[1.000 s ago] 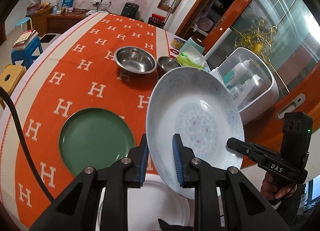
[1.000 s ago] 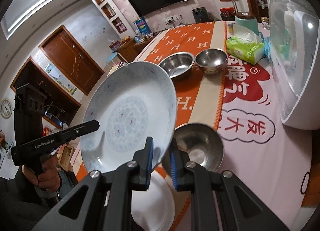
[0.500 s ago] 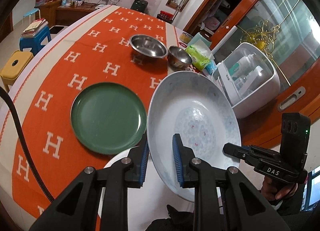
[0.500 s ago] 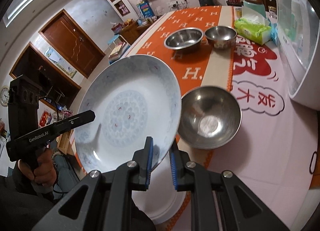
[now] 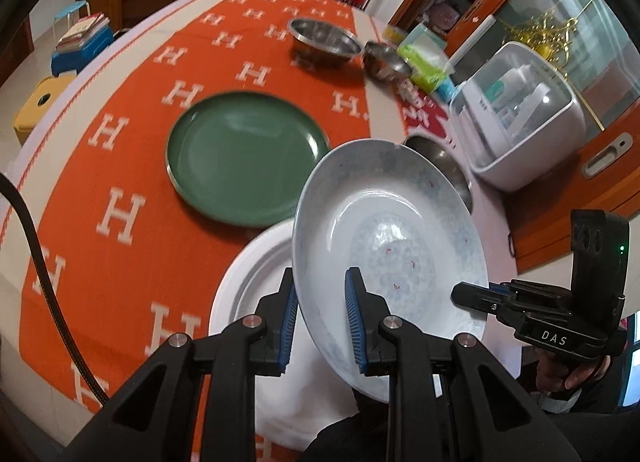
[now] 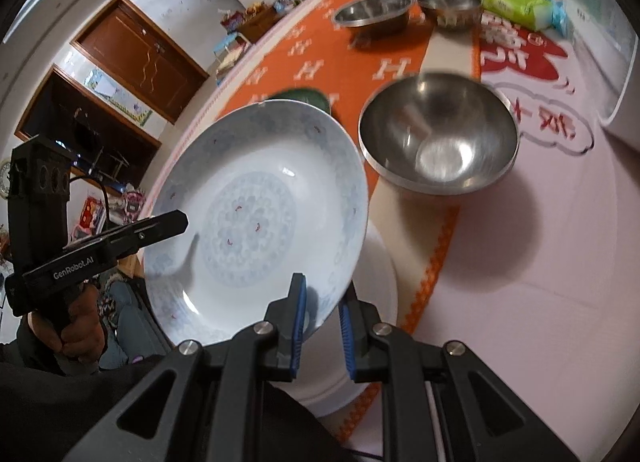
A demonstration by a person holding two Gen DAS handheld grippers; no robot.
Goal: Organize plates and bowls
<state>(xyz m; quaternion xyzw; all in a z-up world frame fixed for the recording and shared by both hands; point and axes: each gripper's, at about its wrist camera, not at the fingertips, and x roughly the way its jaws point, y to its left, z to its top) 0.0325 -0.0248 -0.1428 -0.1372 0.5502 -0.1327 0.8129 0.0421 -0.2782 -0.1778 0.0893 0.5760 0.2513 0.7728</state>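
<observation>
A white plate with a pale blue pattern (image 5: pixel 392 230) (image 6: pixel 256 214) hangs tilted above the near table edge, held by both grippers. My left gripper (image 5: pixel 322 322) is shut on its left rim; it also shows in the right wrist view (image 6: pixel 180 220). My right gripper (image 6: pixel 322 326) is shut on the opposite rim and shows in the left wrist view (image 5: pixel 460 294). Directly under the held plate lies a plain white plate (image 5: pixel 256 274) (image 6: pixel 376 282). A green plate (image 5: pixel 244 154) lies beyond it on the orange cloth. A steel bowl (image 6: pixel 436 138) sits to the right.
Two more steel bowls (image 5: pixel 324 38) (image 5: pixel 386 60) stand at the far end, next to a green tissue pack (image 5: pixel 426 62). A white lidded box (image 5: pixel 520 118) occupies the table's right side. Blue (image 5: pixel 80 46) and yellow (image 5: pixel 40 102) stools stand on the floor at left.
Both grippers have come down and back toward the near table edge with the patterned plate, which now hangs over the white plate. The grip on the plate has not changed.
</observation>
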